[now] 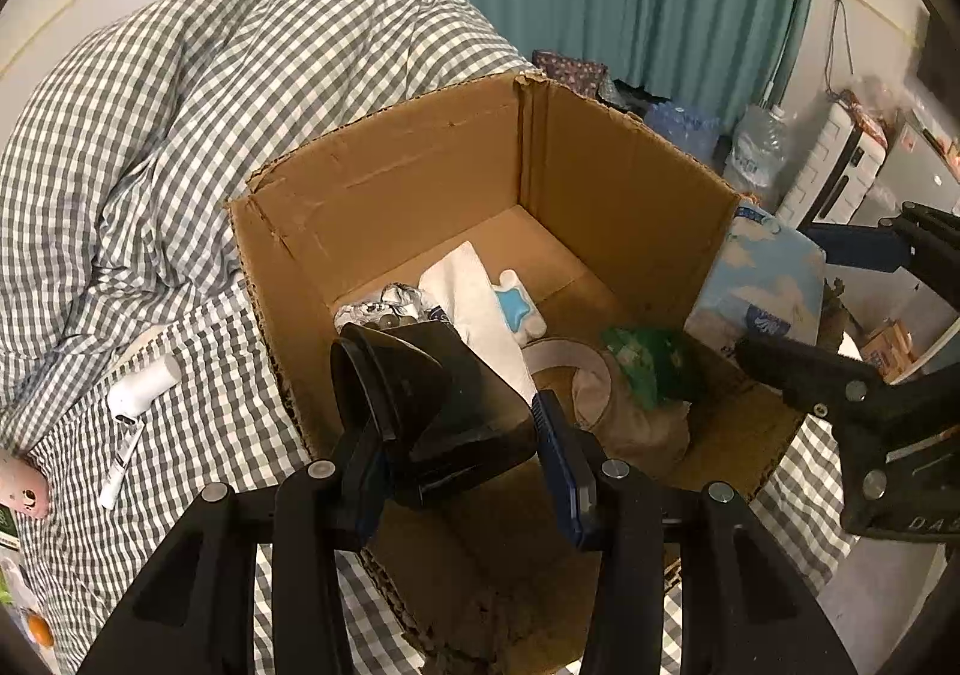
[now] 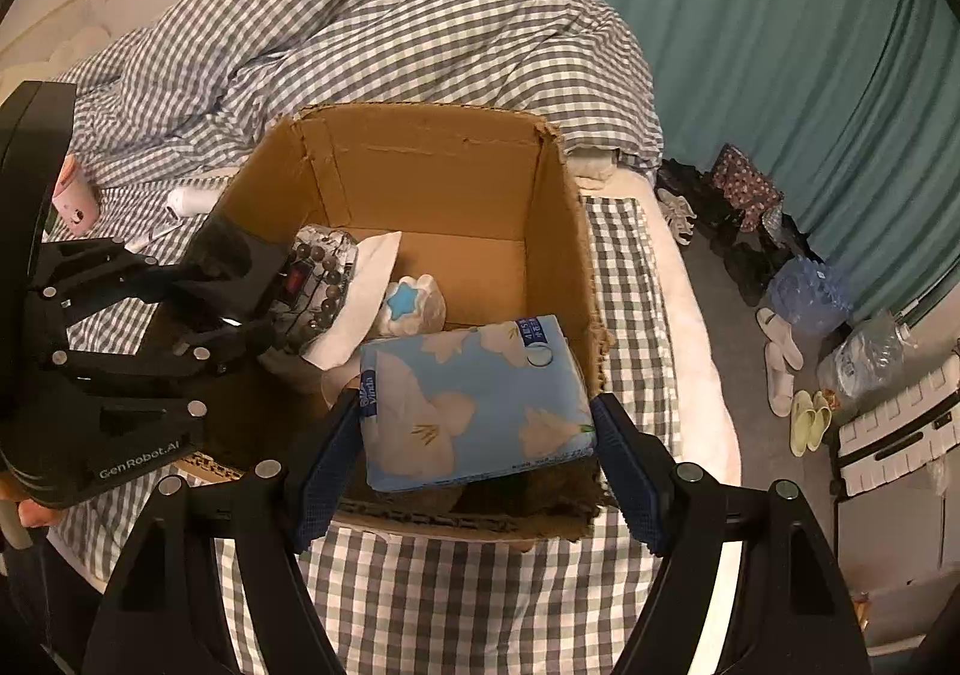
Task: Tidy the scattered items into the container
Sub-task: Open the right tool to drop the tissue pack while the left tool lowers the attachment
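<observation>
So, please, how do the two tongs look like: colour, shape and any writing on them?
Both the left tongs and the right tongs have black linkage arms with round silver bolt heads and flat fingers faced with dark blue ribbed pads. White "GenRobot.AI" lettering marks the left body. No cables or sleeves show.

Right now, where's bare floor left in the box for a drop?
Free: the box floor along the far and right walls, beyond the star pack. Crowded: the near-left, with the tissue, foil bundle and green packet.
</observation>
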The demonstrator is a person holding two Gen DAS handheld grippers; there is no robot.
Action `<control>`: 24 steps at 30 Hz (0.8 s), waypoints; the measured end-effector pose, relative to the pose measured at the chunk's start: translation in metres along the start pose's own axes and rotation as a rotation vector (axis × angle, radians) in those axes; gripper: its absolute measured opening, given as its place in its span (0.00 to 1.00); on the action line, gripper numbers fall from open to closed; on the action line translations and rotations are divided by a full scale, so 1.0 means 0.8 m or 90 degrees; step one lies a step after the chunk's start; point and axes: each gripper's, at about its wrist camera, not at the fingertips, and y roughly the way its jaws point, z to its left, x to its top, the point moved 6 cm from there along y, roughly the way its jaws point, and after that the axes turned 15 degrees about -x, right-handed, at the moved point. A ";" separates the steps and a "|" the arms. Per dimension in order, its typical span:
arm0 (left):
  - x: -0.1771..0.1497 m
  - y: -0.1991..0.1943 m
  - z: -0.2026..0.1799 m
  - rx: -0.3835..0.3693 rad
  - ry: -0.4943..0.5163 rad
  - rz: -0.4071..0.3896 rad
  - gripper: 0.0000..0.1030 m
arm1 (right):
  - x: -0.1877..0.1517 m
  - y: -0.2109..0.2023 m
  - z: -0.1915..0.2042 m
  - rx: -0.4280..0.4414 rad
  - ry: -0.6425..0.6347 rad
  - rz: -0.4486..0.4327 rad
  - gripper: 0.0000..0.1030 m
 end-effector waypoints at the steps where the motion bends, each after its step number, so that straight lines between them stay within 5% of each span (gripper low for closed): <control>1: 0.000 0.000 0.000 -0.001 0.000 0.000 0.44 | 0.000 0.001 0.002 0.000 -0.003 0.001 0.73; 12: 0.003 -0.001 0.004 0.006 0.000 -0.007 0.44 | 0.003 0.004 0.012 0.003 -0.006 0.002 0.73; 18: 0.010 -0.007 0.011 0.034 -0.002 -0.024 0.65 | 0.008 0.000 0.013 -0.003 -0.004 -0.007 0.73; 24: 0.017 -0.022 0.019 0.049 -0.003 -0.041 0.65 | 0.011 -0.005 0.009 -0.005 0.004 -0.014 0.74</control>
